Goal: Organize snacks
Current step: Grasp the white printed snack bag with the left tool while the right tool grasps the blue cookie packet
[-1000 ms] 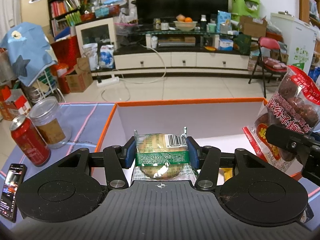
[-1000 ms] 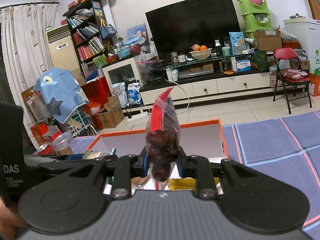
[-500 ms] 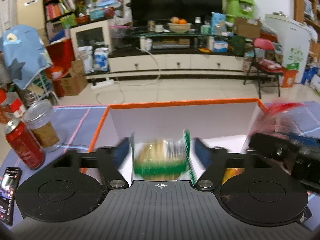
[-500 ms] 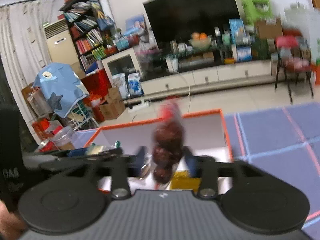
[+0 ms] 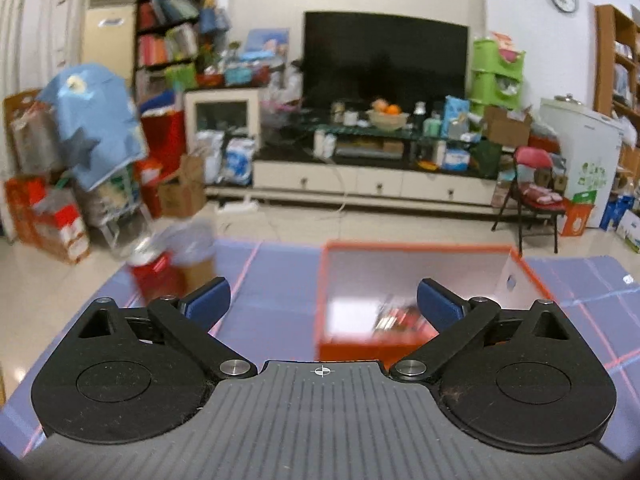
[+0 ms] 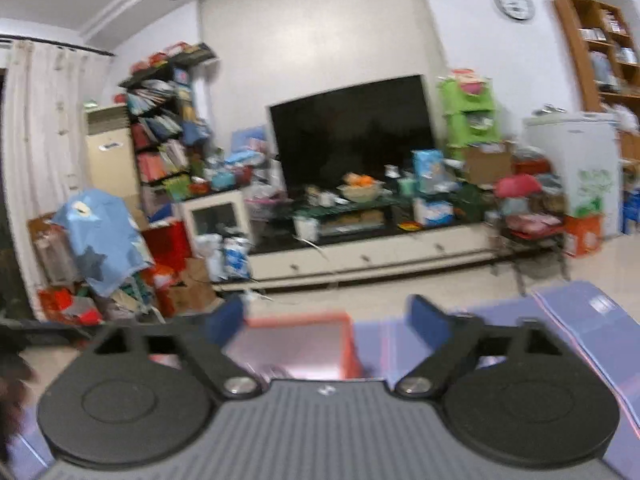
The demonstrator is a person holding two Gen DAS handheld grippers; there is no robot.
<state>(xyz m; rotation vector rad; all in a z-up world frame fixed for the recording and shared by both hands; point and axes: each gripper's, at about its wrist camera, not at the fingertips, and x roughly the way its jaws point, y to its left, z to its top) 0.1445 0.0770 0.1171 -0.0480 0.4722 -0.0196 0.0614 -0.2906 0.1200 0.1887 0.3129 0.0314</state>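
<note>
A blurred red can and a clear jar are seen at the left on the blue mat. The left gripper is now drawn back from the orange box; its jaws are opening wide and nothing is held, where a green-wrapped cake was clamped a second ago. Blurred snack packets lie inside the box. The right gripper is likewise opening, fully spread and empty, its date bag released. Both snacks are judged delivered; another pickup is expected.
</note>
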